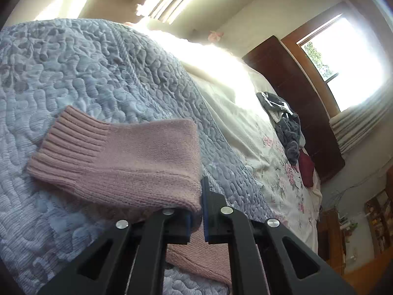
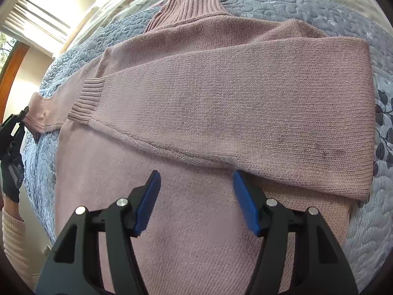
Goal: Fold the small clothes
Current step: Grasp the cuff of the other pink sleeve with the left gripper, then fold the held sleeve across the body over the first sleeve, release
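Pink sweater (image 2: pixel 196 123) lies flat on the blue quilted bed (image 2: pixel 368 221) filling mid-frame, one sleeve folded across its chest, right tool (image 2: pixel 196 196) spread open just above the body, left tool (image 1: pixel 196 211) apparently pinched on the other sleeve's edge at far left.

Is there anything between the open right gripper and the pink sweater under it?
Nothing visible stands in the way. The right gripper hangs open directly over the pink sweater, just below the sleeve folded across its body. Only the sweater's own knit lies between the fingers. The left gripper is off at the far edge, closed on that edge.
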`<state>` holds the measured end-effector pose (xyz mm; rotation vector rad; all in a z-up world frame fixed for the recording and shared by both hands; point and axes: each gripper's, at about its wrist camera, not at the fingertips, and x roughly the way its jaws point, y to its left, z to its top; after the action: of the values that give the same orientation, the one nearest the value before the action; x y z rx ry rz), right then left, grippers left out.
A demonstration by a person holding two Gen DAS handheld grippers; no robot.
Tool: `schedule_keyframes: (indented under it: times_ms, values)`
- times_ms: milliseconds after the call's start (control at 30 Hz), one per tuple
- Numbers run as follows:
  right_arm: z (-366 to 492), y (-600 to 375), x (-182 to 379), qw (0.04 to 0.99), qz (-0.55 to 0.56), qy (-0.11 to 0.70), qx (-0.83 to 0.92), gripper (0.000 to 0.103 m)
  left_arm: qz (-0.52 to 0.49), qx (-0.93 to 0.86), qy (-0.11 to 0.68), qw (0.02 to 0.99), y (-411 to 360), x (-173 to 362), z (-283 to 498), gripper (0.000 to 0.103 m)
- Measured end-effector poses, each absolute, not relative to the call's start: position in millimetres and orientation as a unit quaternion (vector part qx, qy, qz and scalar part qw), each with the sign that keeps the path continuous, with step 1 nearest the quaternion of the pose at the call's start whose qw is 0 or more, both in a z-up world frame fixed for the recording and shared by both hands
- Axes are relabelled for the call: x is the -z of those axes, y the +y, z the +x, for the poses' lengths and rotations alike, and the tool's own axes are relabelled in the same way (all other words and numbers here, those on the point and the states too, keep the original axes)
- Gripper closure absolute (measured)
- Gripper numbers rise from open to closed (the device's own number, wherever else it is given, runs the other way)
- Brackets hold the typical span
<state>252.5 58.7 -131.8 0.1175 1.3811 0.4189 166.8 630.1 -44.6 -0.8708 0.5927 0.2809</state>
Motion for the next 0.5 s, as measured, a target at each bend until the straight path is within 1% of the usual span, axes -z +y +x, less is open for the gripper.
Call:
schedule_keyframes:
  times_ms: [267, 500]
  values:
    - [249, 43, 126, 0.757, 0.058, 0.625, -0.181, 0.042, -0.358, -0.053, 0.287, 0.887, 522, 16, 201, 0.097]
    - [247, 35, 126, 0.759, 0.065, 0.623, -0.180, 0.042, -0.330, 0.014, 0.309, 0.892, 421, 24, 225, 0.097]
